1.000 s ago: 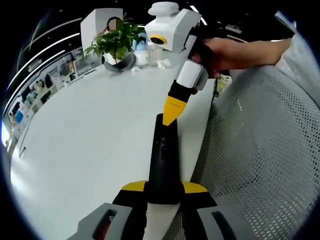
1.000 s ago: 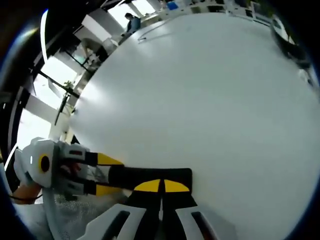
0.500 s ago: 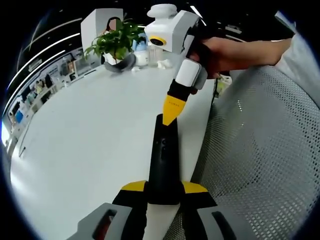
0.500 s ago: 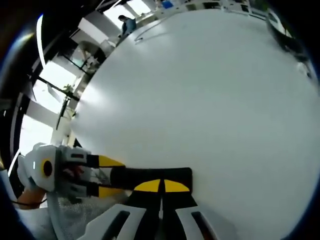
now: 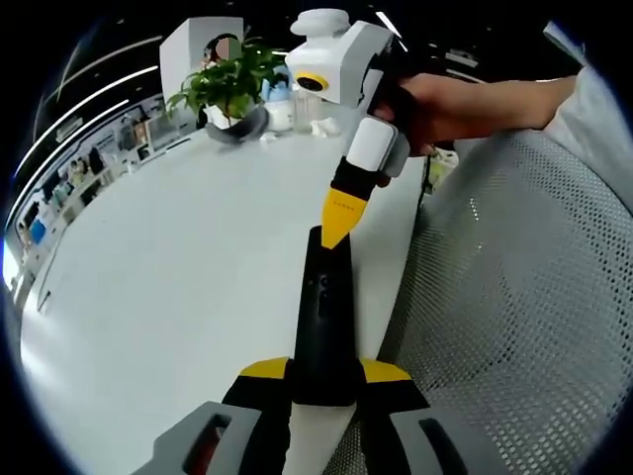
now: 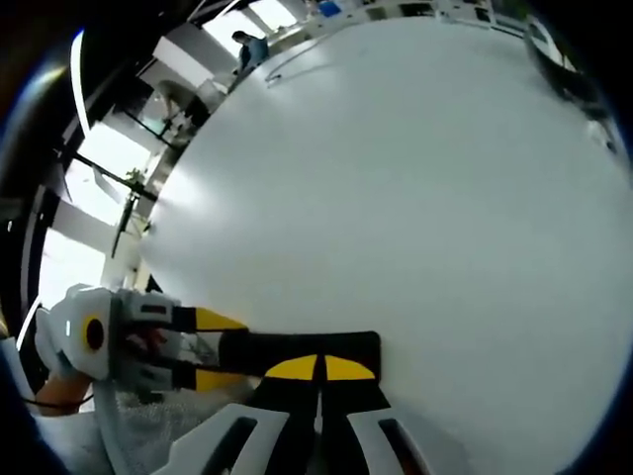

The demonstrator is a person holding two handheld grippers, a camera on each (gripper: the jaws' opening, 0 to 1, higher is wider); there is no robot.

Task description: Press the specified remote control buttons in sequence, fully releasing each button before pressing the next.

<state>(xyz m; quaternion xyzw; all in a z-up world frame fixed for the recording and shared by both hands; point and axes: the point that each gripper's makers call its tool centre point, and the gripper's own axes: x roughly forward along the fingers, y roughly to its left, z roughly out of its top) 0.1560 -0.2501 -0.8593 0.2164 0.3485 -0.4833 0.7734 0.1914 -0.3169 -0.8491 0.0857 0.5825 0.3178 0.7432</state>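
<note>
The black remote (image 5: 322, 317) lies along the near edge of the white surface (image 5: 178, 287), clamped at its near end between the jaws of the left gripper (image 5: 323, 381). The right gripper (image 5: 340, 220), jaws closed together into one yellow point, rests its tip on the far end of the remote, with a hand (image 5: 455, 104) holding it at a slant from beyond the remote.

Risk, as I judge it: the tip sits close to the remote's far end, so a push could slide off it or tip the remote in the left grip, and a half lift could count as no release. In the right gripper view the remote (image 6: 297, 348) lies crosswise under the closed tip (image 6: 318, 369).
</note>
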